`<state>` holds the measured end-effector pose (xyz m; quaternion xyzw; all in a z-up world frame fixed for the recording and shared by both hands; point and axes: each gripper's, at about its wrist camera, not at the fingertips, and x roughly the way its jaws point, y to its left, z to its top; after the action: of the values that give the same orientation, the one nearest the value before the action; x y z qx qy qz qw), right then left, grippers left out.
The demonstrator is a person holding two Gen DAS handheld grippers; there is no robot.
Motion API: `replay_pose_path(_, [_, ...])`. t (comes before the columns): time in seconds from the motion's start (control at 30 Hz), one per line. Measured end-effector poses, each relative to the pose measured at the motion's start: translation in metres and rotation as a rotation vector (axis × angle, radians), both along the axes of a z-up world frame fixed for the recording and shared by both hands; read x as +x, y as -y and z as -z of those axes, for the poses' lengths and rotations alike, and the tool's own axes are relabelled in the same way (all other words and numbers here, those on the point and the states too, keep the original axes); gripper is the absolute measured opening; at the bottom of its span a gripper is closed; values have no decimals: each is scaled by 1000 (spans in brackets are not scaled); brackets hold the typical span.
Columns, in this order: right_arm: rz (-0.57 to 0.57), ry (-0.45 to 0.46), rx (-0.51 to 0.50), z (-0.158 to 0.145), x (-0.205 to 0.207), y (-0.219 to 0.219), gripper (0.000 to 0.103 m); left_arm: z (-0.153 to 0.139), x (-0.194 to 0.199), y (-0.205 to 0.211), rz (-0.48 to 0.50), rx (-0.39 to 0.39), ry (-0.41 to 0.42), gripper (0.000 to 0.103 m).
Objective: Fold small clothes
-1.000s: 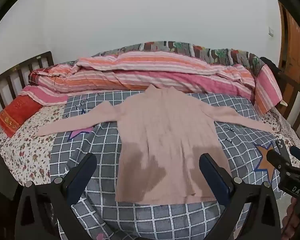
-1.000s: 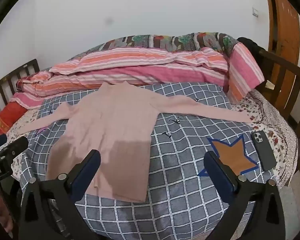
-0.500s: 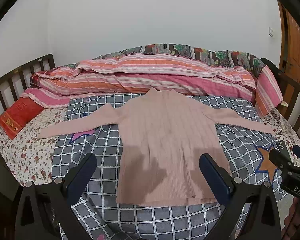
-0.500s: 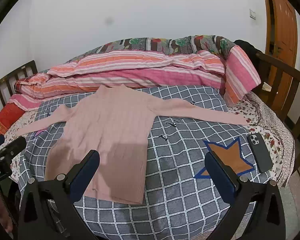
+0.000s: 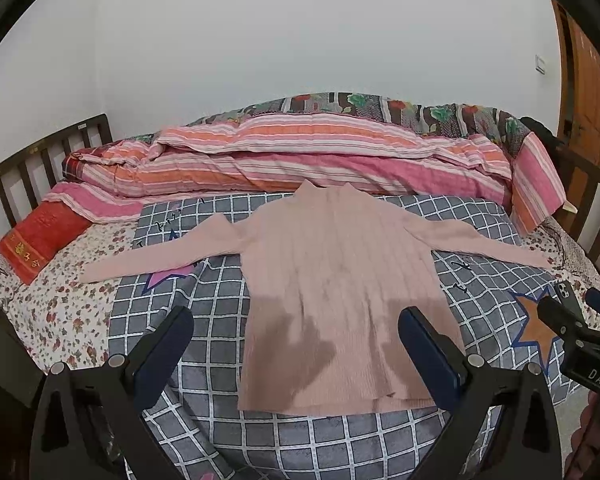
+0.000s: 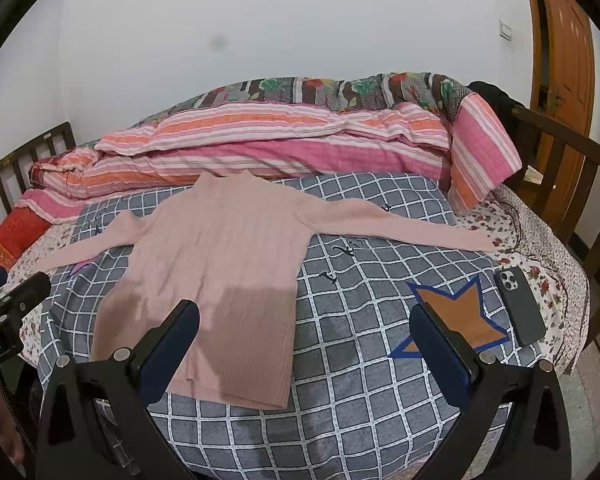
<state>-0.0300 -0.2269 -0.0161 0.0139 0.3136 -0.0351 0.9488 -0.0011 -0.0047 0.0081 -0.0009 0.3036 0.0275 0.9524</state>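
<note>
- Your left tool (image 5: 296, 332) hangs released over the near edge of the bed (image 5: 60, 312), fingers spread wide, gripping nothing; the hem of the pink ribbed sweater (image 5: 340, 280) lies just ahead, between its fingers.
- Your right tool (image 6: 304, 332) is likewise released and empty; the sweater sits ahead and to its left, and a dark phone (image 6: 520, 306) lies ahead to its right, well apart from the garment.
- Sweater: face up on the grey checked blanket (image 6: 360, 360), collar away from you against the striped quilt (image 5: 300, 160), both sleeves spread straight out to the sides.
- Look: pale pink, vertical ribbing, high neck, flat with few wrinkles; the darker patches near the hem read as tool shadows.
- Handling, judged: light, soft, stretchy knit; it will sag and drag on the blanket rather than hold shape.
- Suggested hold: pinch one cuff, or a shoulder seam together with the hem corner, through a single layer only; avoid snagging the blanket beneath.
</note>
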Motion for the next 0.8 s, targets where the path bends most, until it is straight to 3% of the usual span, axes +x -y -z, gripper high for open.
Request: replay_pose_path(0.8, [-57, 4, -10, 2, 2, -26, 103, -5, -7, -26, -42, -27, 14, 103])
